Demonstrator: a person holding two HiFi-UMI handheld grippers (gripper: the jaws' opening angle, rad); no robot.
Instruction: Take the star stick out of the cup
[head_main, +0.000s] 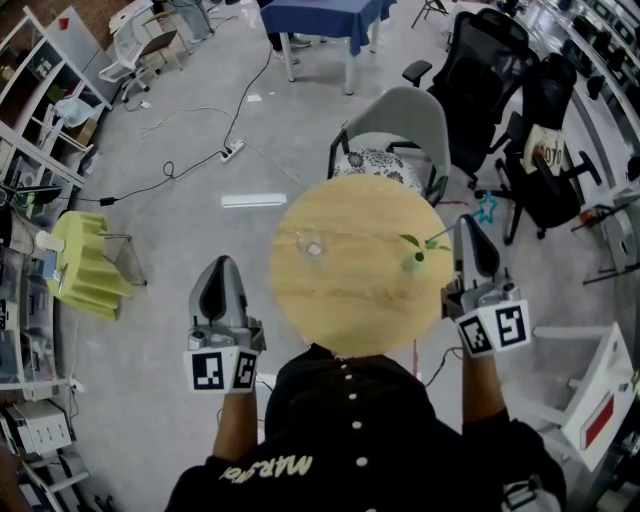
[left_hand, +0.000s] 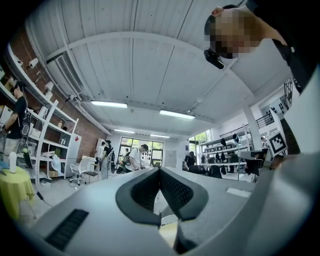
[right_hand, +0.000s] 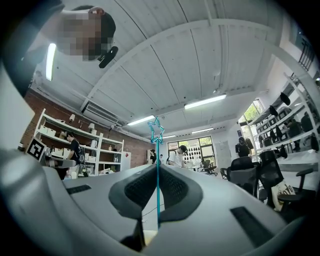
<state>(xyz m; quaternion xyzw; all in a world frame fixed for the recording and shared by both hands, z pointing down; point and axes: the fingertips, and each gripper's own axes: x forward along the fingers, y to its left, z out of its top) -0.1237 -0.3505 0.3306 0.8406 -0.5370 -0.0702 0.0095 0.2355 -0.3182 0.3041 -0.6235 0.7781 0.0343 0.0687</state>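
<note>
Head view puts the round table (head_main: 350, 300) at the middle of the frame, with a grey chair (head_main: 400, 115) pushed up to its far edge and black chairs (head_main: 485, 70) at the upper right. A small stand under a yellow cloth (head_main: 80, 265) sits at the left edge.

The left gripper (head_main: 221, 263) hangs off the table's left side, over the floor. In the left gripper view its jaws stand together at the tips with nothing between them (left_hand: 160, 172).

The right gripper (head_main: 469, 224) is at the table's right edge. In the right gripper view its jaws are clamped on the star stick (right_hand: 158, 155) – the thin blue shaft runs straight up between the pads, and the star stands at the upper middle of that frame, above the jaw tips.

On the table the clear cup (head_main: 310, 243) stands left of centre, upright and empty. A small green item (head_main: 413, 262) sits near the right rim, just beside the right gripper.

In the head view the star stick (head_main: 486, 207) shows as a blue star past the table's right edge – out of the cup and well apart from it.
</note>
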